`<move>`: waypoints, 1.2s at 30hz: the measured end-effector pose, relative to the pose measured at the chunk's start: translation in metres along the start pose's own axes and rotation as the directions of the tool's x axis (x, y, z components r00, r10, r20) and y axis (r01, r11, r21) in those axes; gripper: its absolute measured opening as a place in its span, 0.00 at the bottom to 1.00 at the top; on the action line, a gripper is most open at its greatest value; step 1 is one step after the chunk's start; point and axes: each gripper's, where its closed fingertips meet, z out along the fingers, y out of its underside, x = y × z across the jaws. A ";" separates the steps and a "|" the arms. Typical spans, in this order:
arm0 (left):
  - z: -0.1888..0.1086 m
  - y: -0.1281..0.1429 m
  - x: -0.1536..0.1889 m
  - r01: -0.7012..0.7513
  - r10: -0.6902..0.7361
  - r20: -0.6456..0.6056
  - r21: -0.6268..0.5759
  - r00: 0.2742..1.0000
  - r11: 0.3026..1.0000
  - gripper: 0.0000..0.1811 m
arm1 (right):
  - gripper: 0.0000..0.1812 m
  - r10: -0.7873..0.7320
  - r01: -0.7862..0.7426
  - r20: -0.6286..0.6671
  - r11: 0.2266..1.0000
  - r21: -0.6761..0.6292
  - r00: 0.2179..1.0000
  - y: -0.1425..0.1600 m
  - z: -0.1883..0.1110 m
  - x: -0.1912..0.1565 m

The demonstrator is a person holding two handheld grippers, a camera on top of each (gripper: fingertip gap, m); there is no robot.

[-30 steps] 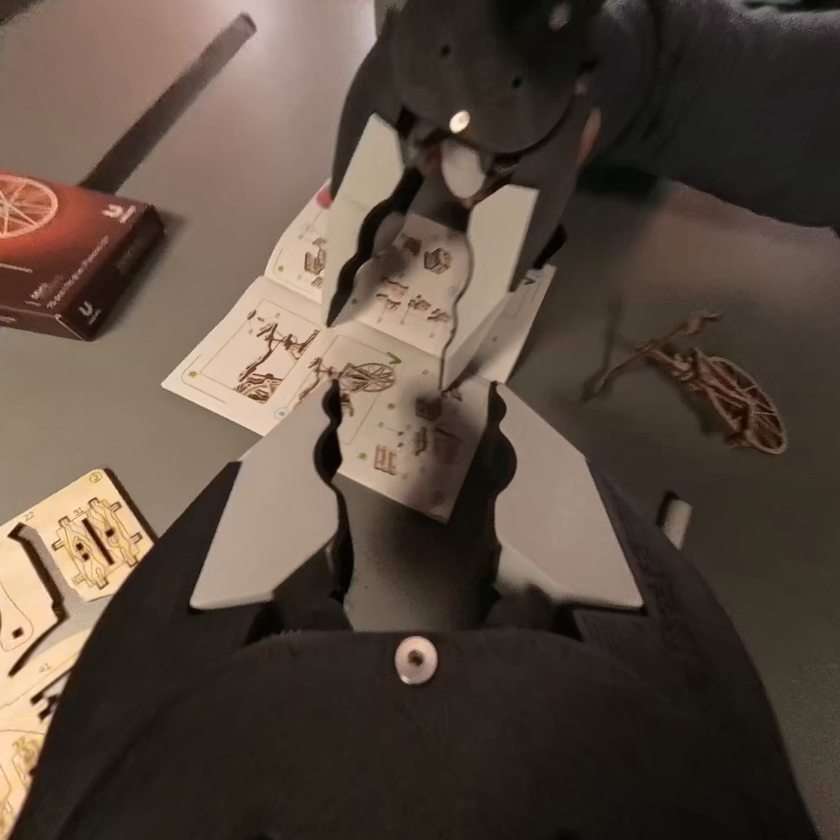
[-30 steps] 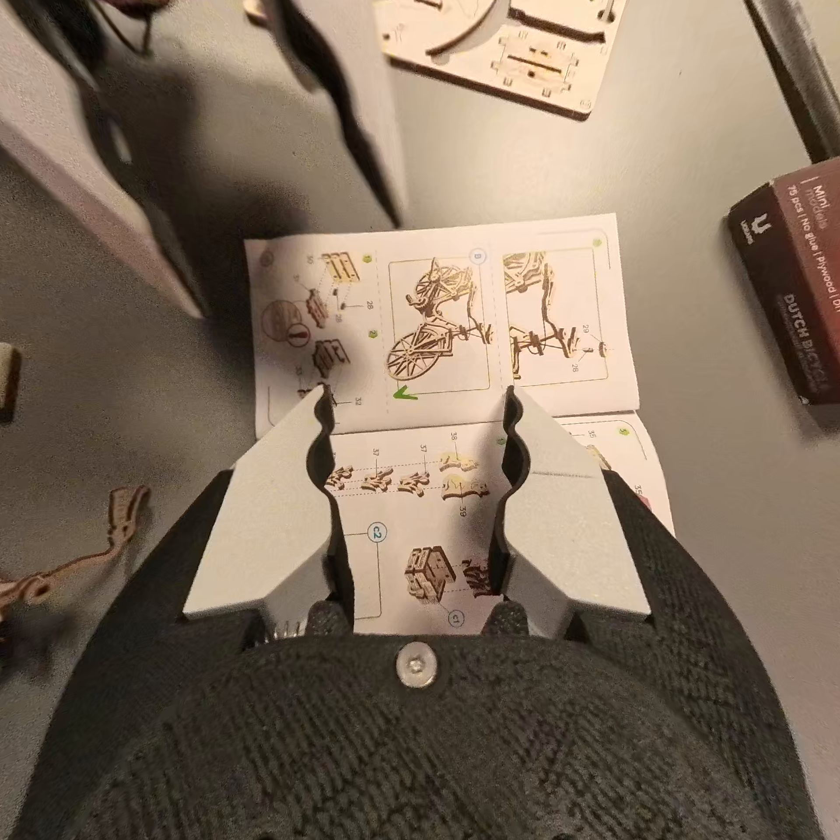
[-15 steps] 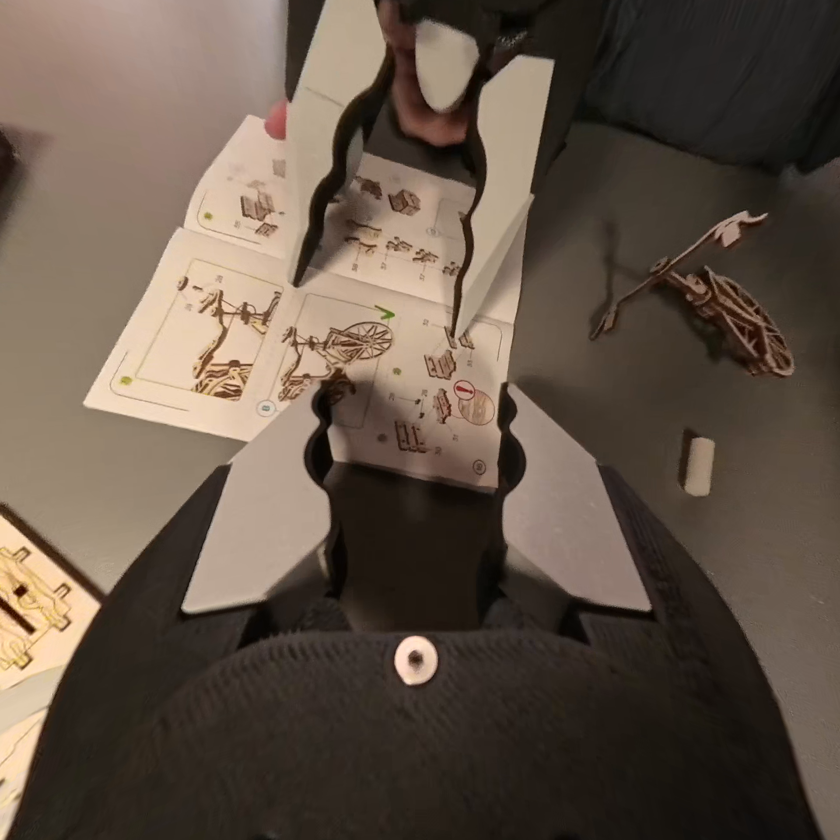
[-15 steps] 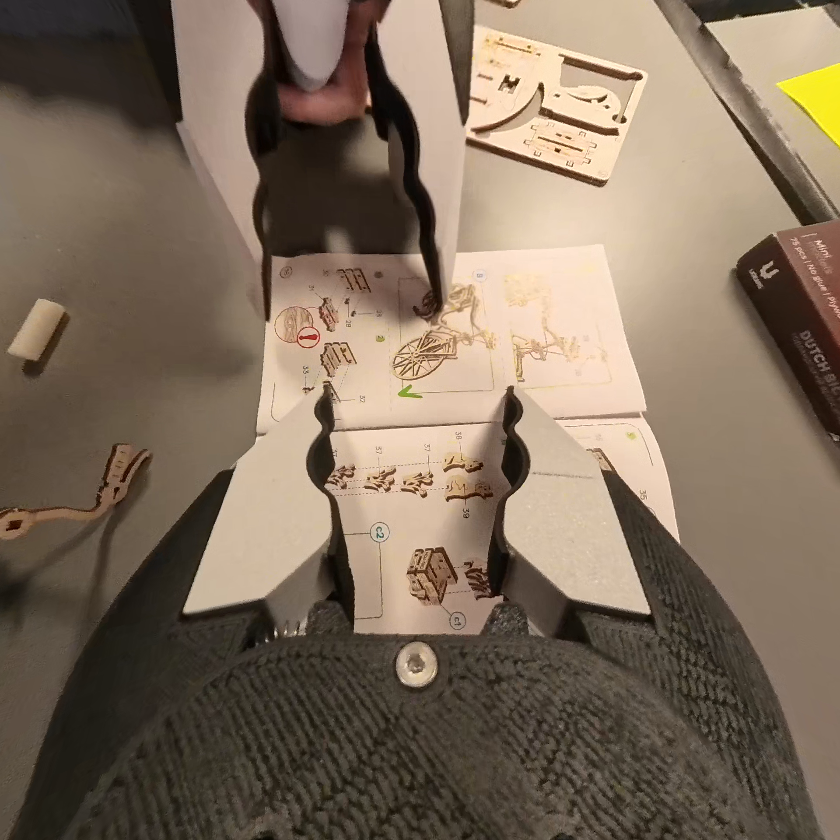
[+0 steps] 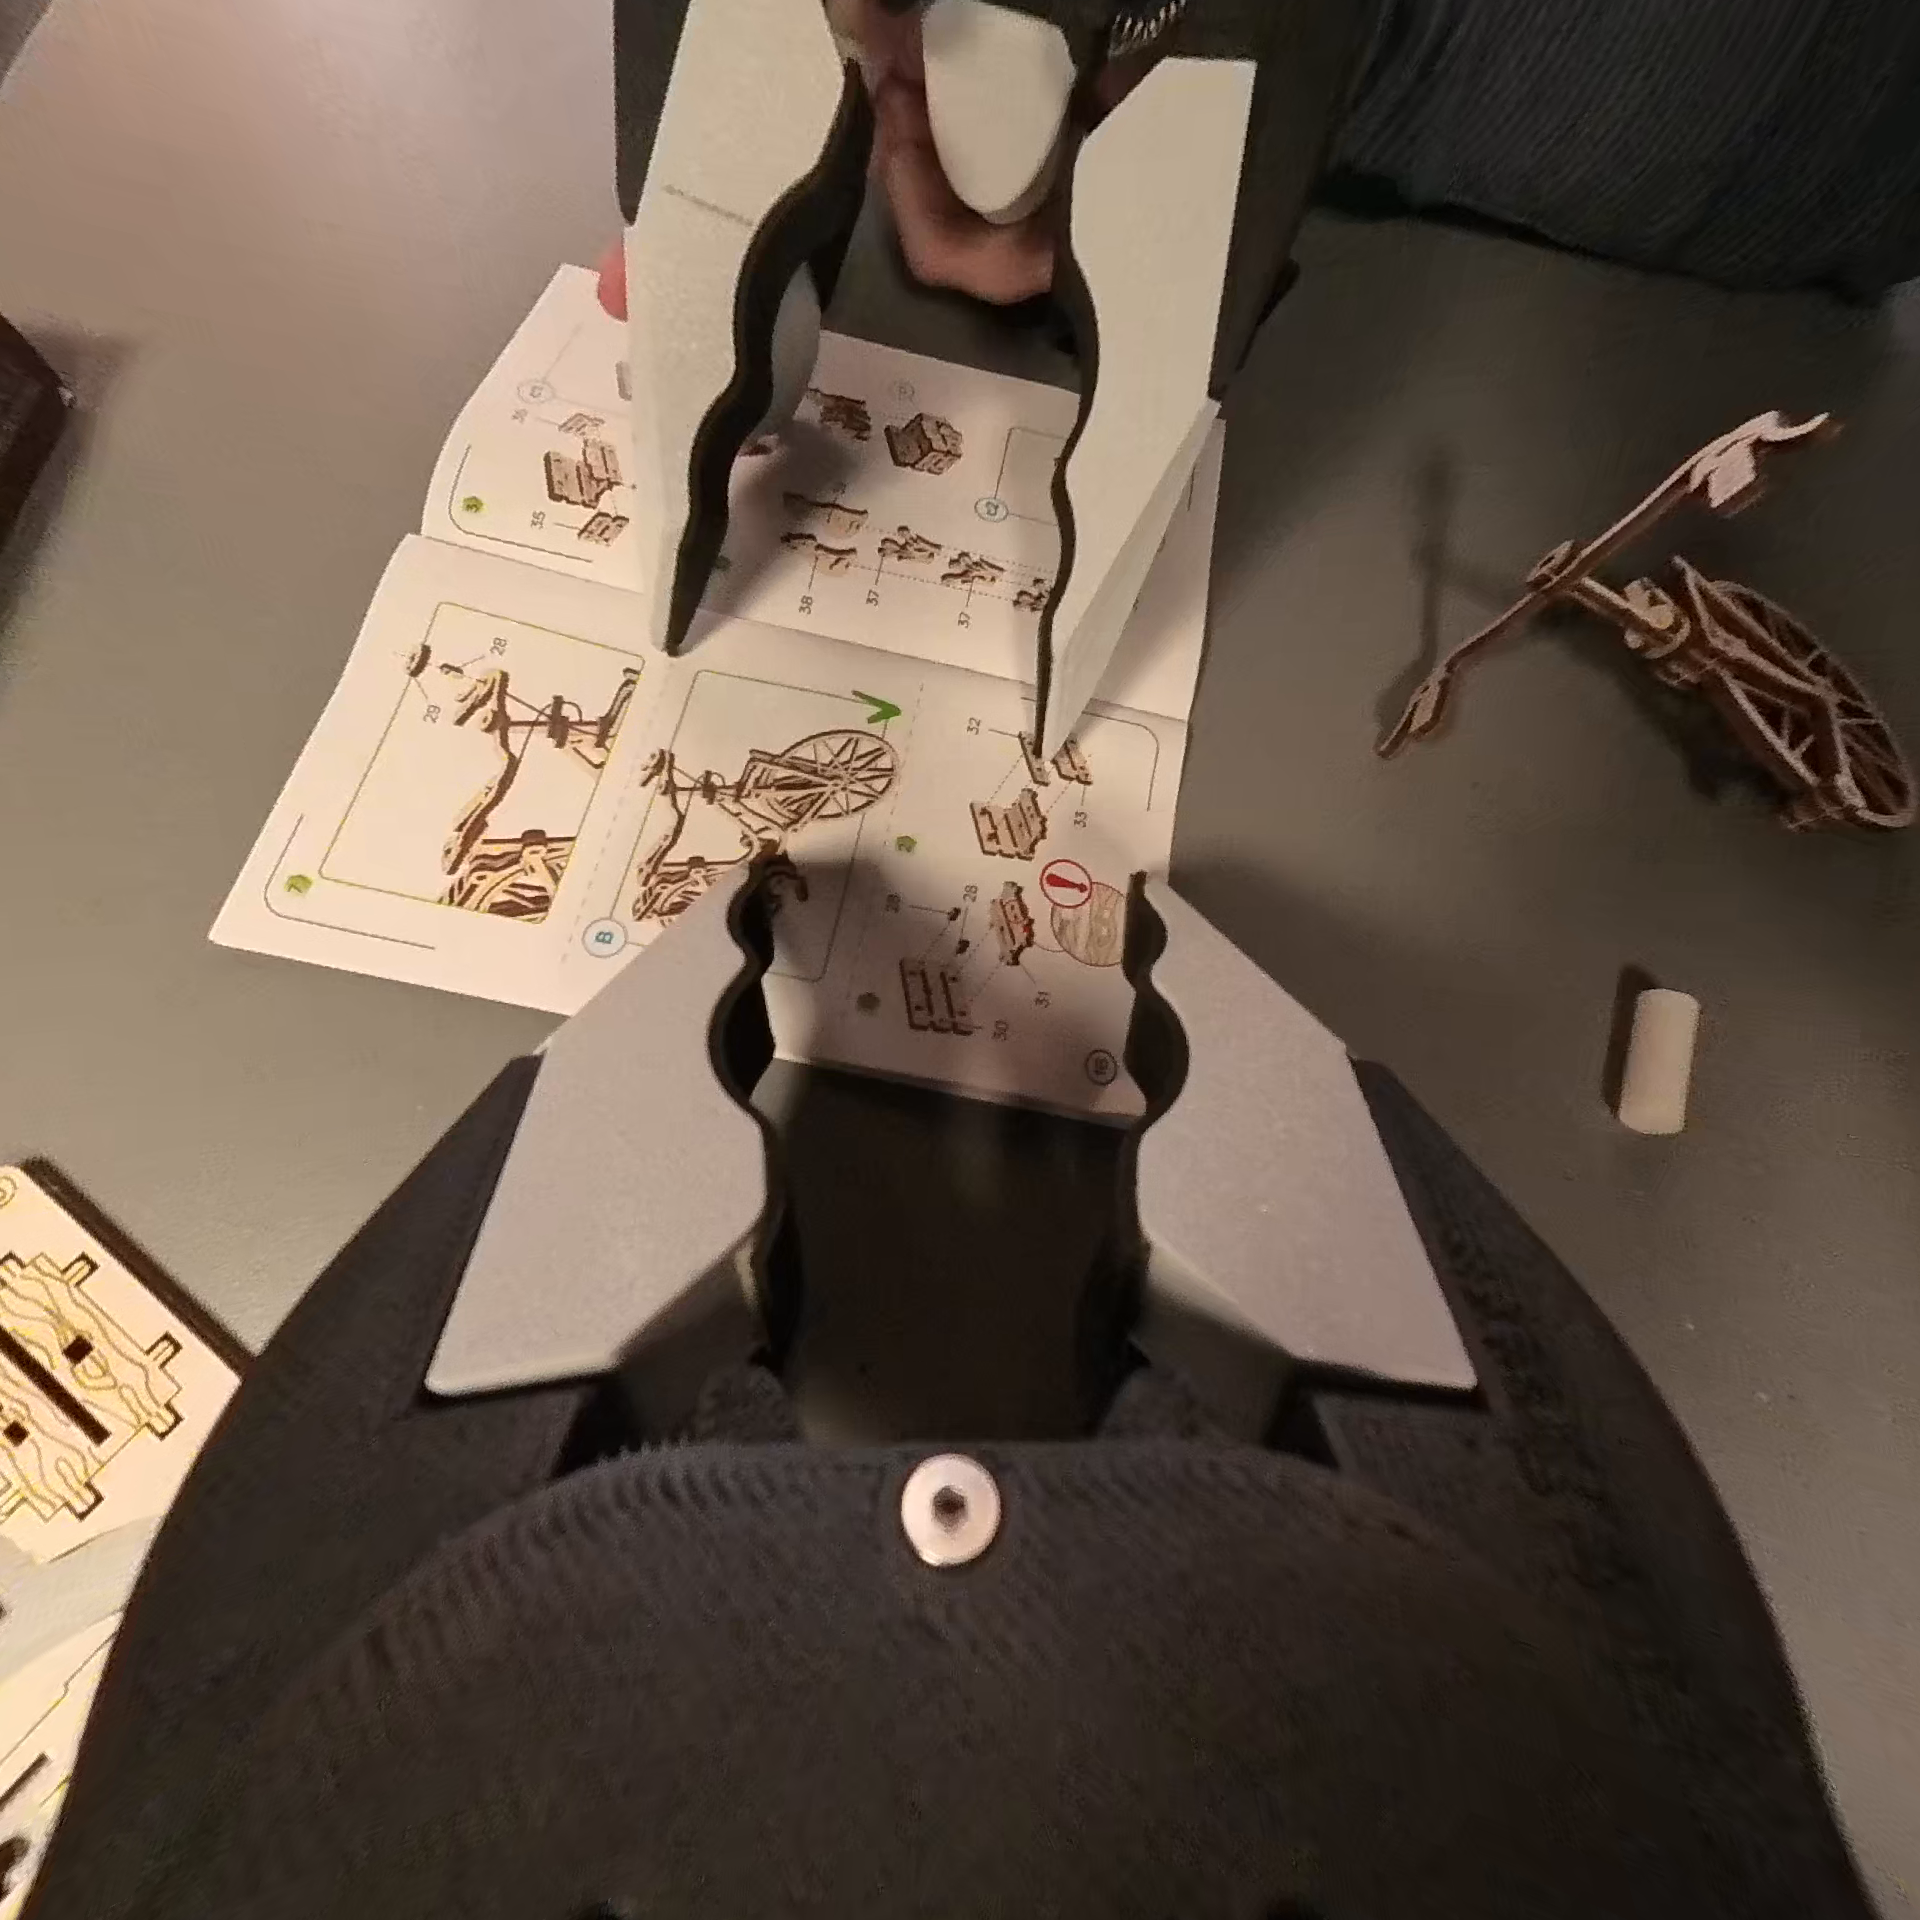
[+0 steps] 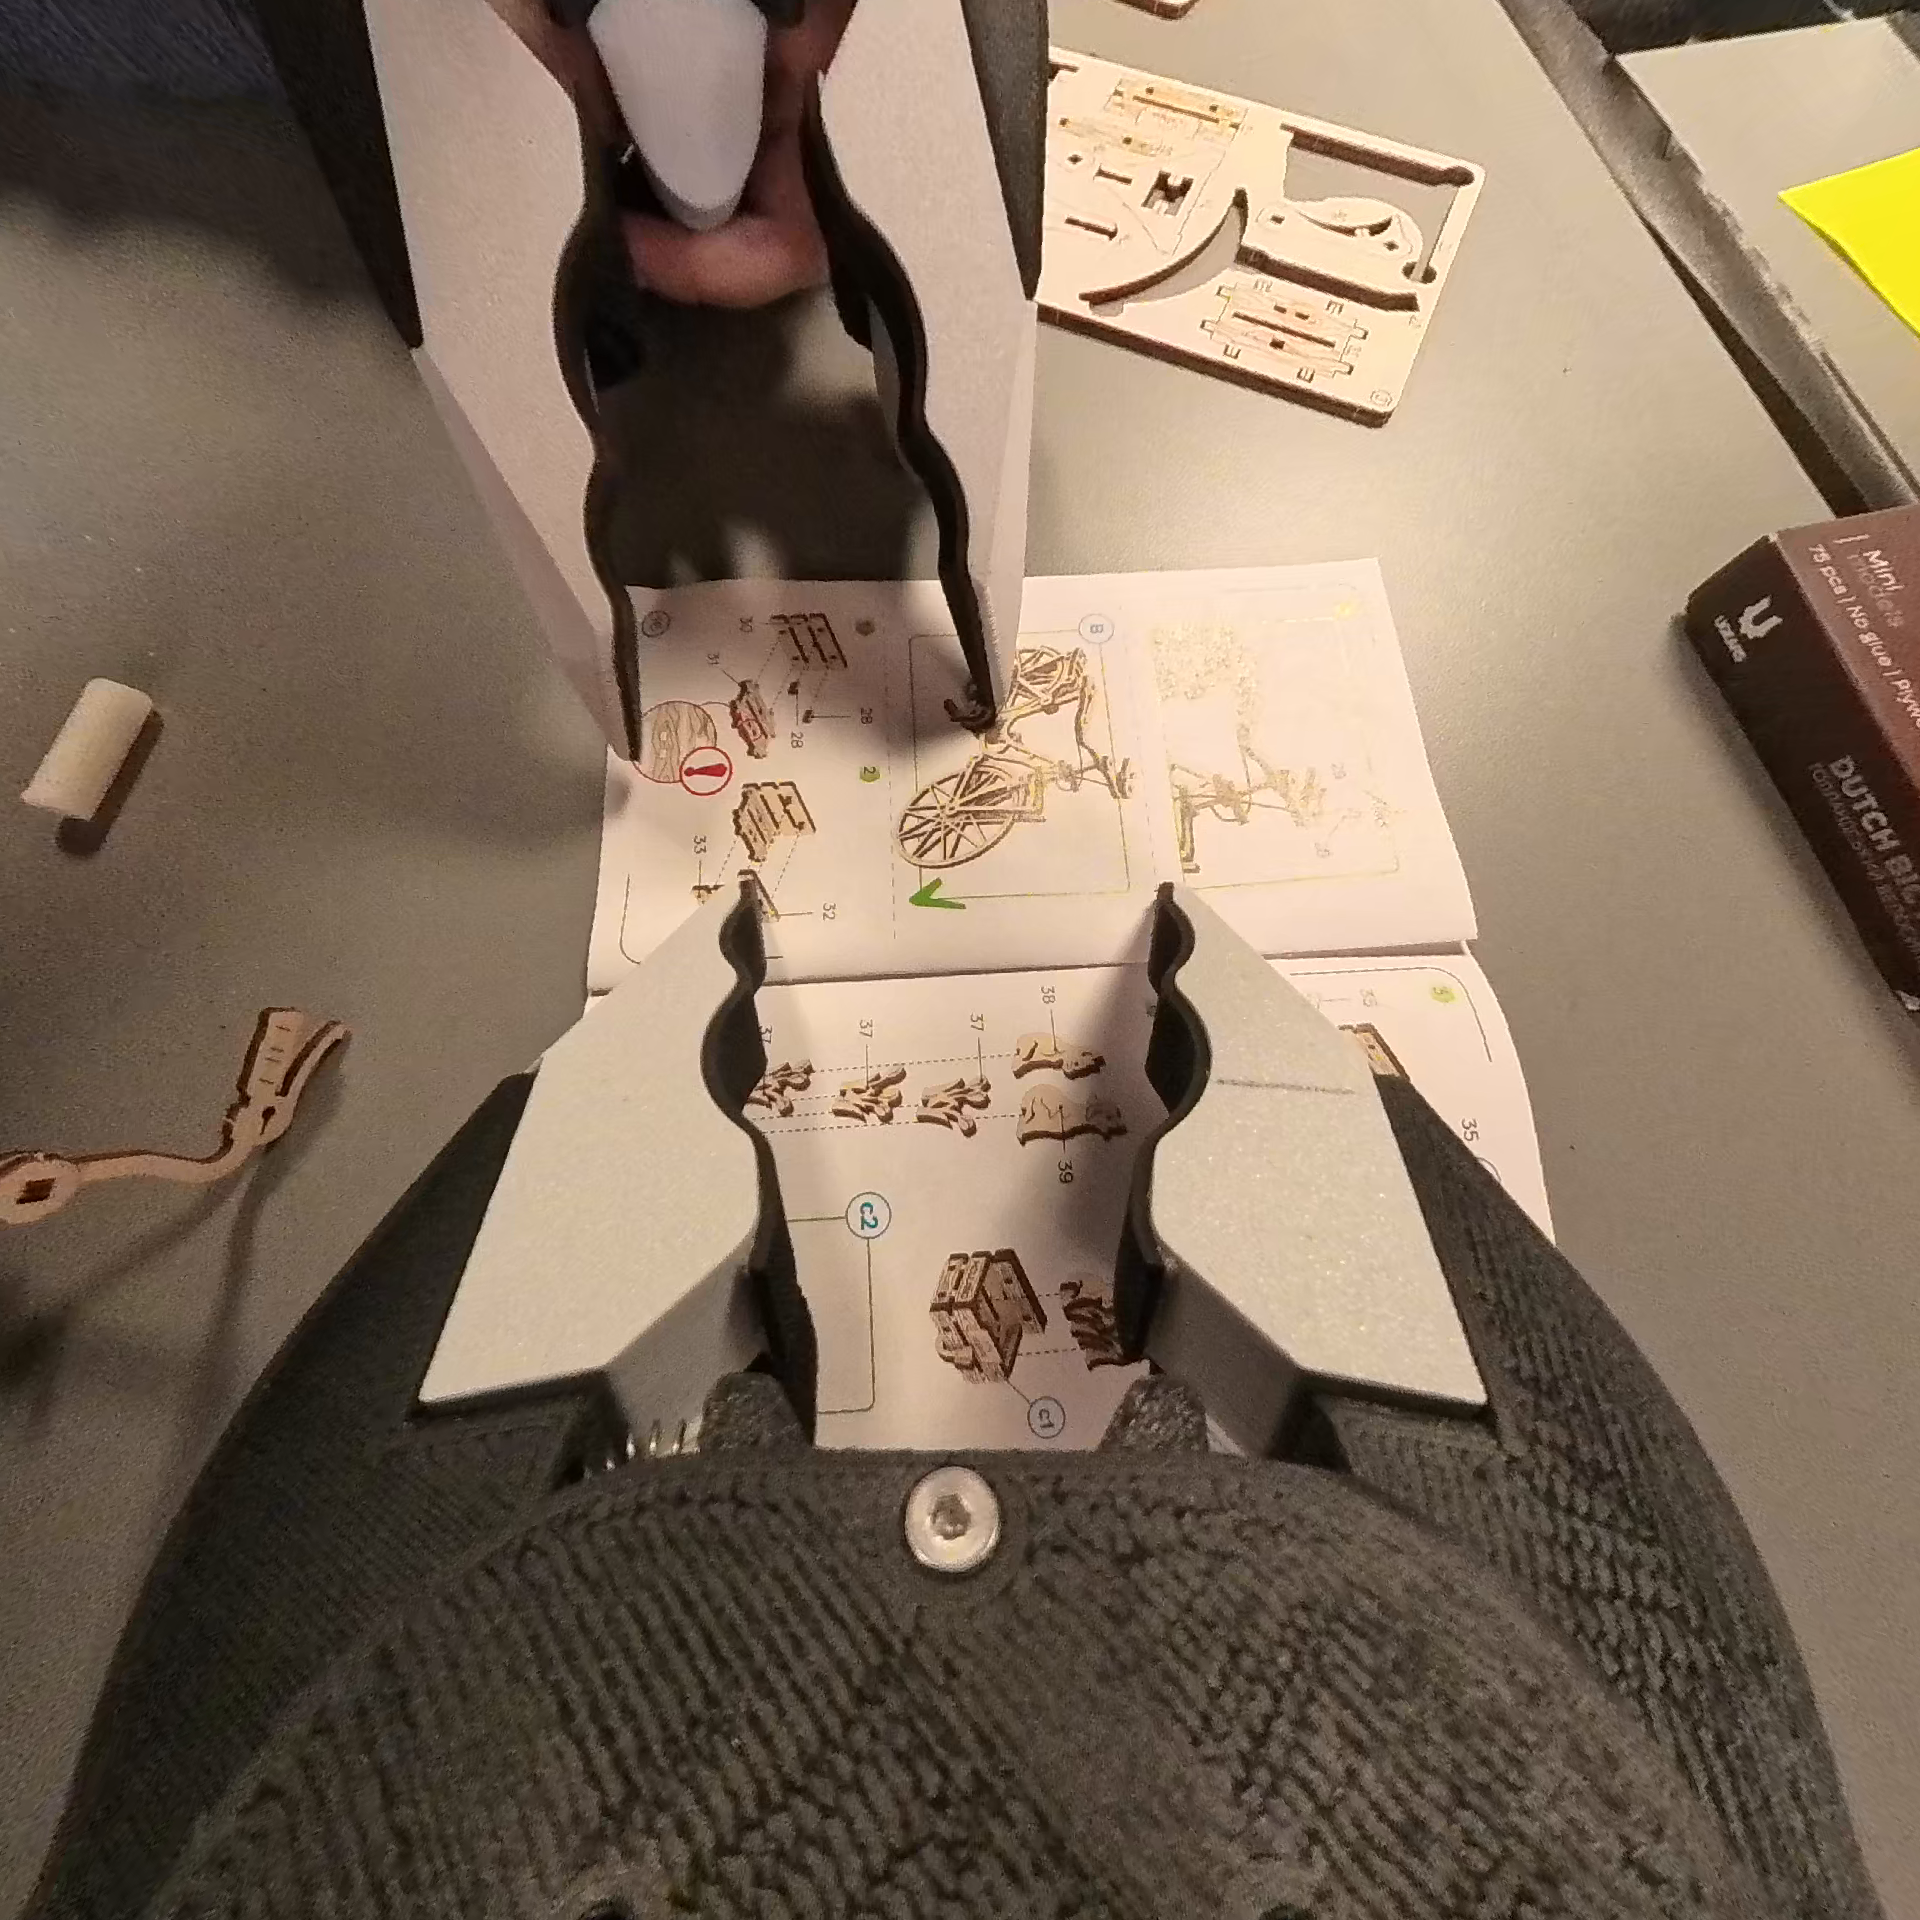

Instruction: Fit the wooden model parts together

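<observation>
A partly built wooden bicycle (image 5: pixel 1766 686) lies on the grey table to the right of an unfolded instruction sheet (image 5: pixel 499 748). A plywood sheet of uncut parts (image 5: pixel 73 1382) lies at the lower left; it also shows in the right wrist view (image 6: pixel 1247 187). My left gripper (image 5: pixel 943 894) is open and empty over the near edge of the instruction sheet. My right gripper (image 6: pixel 954 899) is open and empty over the sheet's other side (image 6: pixel 1299 727). The two face each other, tips apart. A thin wooden piece (image 6: pixel 275 1070) runs off the left edge.
A small white cylinder (image 5: pixel 1652 1060) lies near the bicycle and also shows in the right wrist view (image 6: pixel 88 758). A dark brown box (image 6: pixel 1829 748) sits right of the sheet. A yellow note (image 6: pixel 1860 197) and a dark strip (image 6: pixel 1714 260) lie beyond. A person's sleeve (image 5: pixel 1610 125) is behind the right gripper. Some 5 cm of space lies between my two pairs of fingers. Left tips and right tips are each some 8 cm from the thin wooden piece (image 6: pixel 275 1070). Both grippers' tips are roughly 15 cm from the partly built wooden bicycle (image 5: pixel 1766 686).
My left gripper has swung over the instruction sheet and now faces the right gripper, tips low over the paper. The right gripper has stayed over the sheet. Both stayed open.
</observation>
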 end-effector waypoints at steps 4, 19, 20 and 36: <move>0.000 0.000 0.000 0.001 -0.001 -0.003 0.001 1.000 1.000 0.38 | 0.40 0.000 0.000 0.001 1.000 0.000 1.000 0.000 0.000 0.000; 0.000 0.000 0.002 -0.017 0.017 -0.011 -0.001 1.000 1.000 0.40 | 0.41 0.006 -0.006 0.008 1.000 0.002 1.000 0.000 0.000 0.000; 0.001 0.001 0.001 -0.025 0.025 0.001 -0.005 1.000 1.000 0.40 | 0.41 0.006 -0.006 0.008 1.000 0.002 1.000 0.000 0.000 0.000; 0.002 0.002 0.000 -0.069 0.070 0.037 -0.020 0.997 0.997 0.38 | 0.41 0.009 -0.009 0.009 1.000 0.003 1.000 0.000 0.000 0.000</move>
